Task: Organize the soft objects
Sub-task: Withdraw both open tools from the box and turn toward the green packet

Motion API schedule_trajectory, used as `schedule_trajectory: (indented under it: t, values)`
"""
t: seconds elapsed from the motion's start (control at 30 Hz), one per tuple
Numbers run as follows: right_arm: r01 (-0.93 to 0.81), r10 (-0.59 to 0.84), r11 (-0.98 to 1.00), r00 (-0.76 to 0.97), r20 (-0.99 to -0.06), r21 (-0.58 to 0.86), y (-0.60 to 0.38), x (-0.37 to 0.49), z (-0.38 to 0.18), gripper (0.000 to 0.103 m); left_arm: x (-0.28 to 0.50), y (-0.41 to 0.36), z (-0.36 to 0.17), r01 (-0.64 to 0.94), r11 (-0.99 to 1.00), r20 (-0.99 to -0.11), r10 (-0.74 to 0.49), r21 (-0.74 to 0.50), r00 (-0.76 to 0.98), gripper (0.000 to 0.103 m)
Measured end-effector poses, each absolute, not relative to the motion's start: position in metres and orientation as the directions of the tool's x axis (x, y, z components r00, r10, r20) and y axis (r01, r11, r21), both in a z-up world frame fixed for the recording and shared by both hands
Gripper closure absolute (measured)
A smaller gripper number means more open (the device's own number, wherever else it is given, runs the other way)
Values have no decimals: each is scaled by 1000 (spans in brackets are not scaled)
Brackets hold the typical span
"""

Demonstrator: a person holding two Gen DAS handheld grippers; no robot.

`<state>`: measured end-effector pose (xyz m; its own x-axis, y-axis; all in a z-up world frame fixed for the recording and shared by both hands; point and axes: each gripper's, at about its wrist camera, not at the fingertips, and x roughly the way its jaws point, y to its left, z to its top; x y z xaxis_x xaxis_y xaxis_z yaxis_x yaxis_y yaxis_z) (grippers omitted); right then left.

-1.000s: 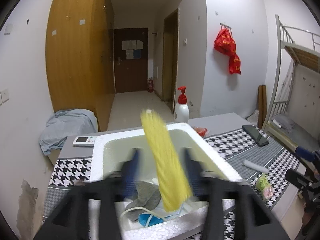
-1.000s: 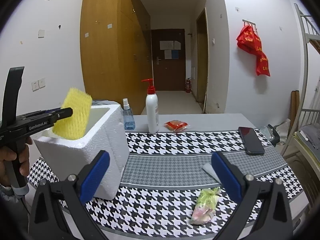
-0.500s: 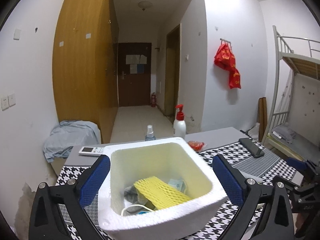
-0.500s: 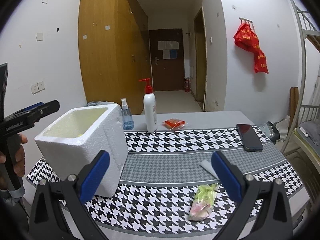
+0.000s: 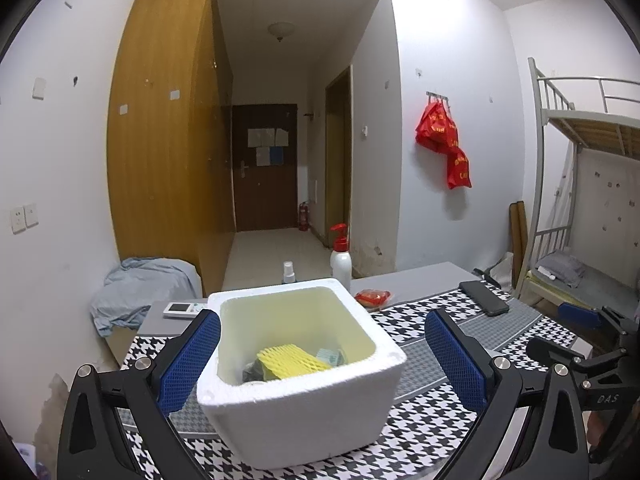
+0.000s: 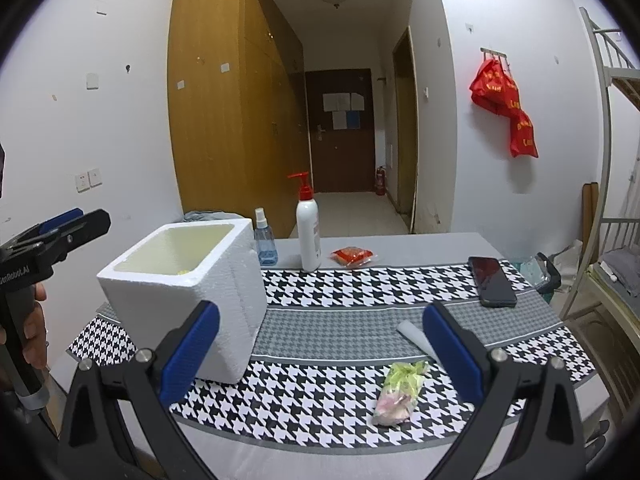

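Now yellow foam net (image 5: 294, 361) boxed, beyond open left claw (image 5: 322, 360)

Left gripper (image 5: 322, 360) and right gripper (image 6: 320, 354): black angular frames, ribbed blue pads lining the jaws, silver screws at the pivots. White lettering marks a black handle at nine o'clock.

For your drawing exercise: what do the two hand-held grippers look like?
Both are black plastic frames with silver bolts; each finger carries a textured blue pad. The left hand-held gripper has white lettering on its side and a black handle; the right hand-held gripper is built the same.
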<state>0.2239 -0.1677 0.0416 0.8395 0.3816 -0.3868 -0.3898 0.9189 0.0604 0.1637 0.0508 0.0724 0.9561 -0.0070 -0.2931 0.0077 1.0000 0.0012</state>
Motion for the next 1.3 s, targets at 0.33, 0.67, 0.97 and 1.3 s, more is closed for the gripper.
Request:
schedule_trajectory:
  t: [0.33, 0.67, 0.97, 1.3]
  values:
    - [-396, 389, 916, 854, -346, 53, -182, 202, 50, 0, 146, 31, 71, 37, 999, -279, -34, 3, 960, 1]
    - [-372, 370, 926, 866, -335, 61, -203, 191, 47, 0, 130, 7, 57, 86, 996, -251, -86, -13, 964, 1]
    - [-352, 351, 934, 872, -340, 62, -221, 187, 40, 0, 127, -7, 41, 131, 991, -255, -135, -35, 958, 1]
    - [-318, 318, 946, 873, -369, 63, -235, 195, 25, 0, 134, -29, 29, 197, 979, -267, -202, -46, 942, 1]
